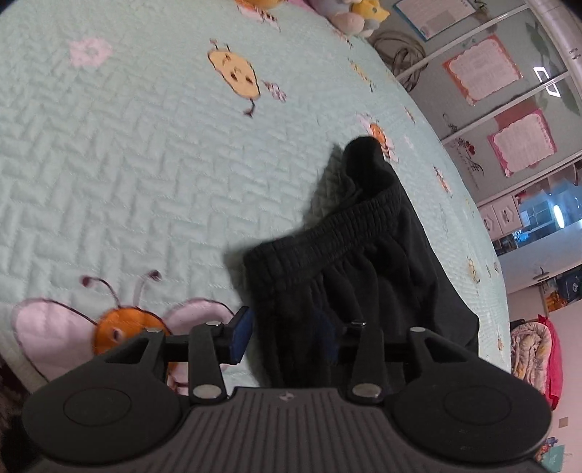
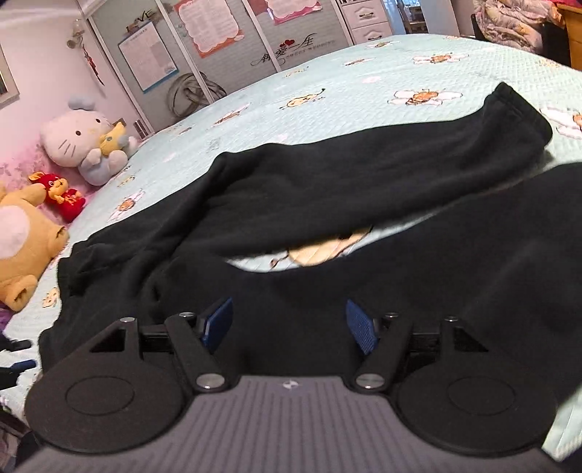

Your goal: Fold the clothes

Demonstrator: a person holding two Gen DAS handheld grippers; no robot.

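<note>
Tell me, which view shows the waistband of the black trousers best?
The left wrist view: the ribbed waistband lies near the middle, seen along its length. In the right wrist view the trousers show mainly legs; the waistband cannot be told there.

From my right wrist view, the wardrobe door beyond the bed carries a decal reading what looks like "SWEET WEDDING" under brushed characters I cannot make out. Left of it, above a blue-framed notice, stand the letters "LOVE".
</note>
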